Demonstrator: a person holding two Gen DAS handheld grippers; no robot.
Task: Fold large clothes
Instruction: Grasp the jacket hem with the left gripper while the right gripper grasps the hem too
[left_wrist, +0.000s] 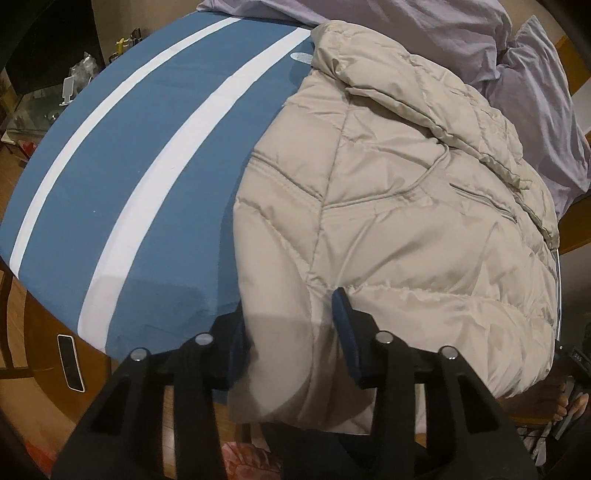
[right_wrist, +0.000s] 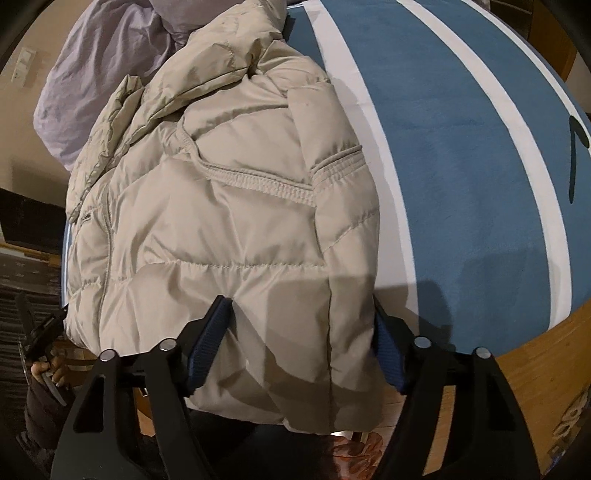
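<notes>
A large beige quilted puffer jacket (left_wrist: 399, 206) lies on a bed with a blue sheet with white stripes (left_wrist: 122, 155). Its hem hangs over the near edge of the bed. My left gripper (left_wrist: 291, 339) stands open around the jacket's hem corner, one finger on each side of the fabric. In the right wrist view the same jacket (right_wrist: 229, 206) fills the middle. My right gripper (right_wrist: 303, 332) stands open astride the other hem corner. The blue striped sheet (right_wrist: 480, 184) lies to the right.
A lilac duvet (left_wrist: 461, 40) is bunched at the far end of the bed, also seen in the right wrist view (right_wrist: 96, 77). A phone (left_wrist: 70, 362) lies on a wooden surface beside the bed. A glass table with clutter (left_wrist: 44, 99) stands at far left.
</notes>
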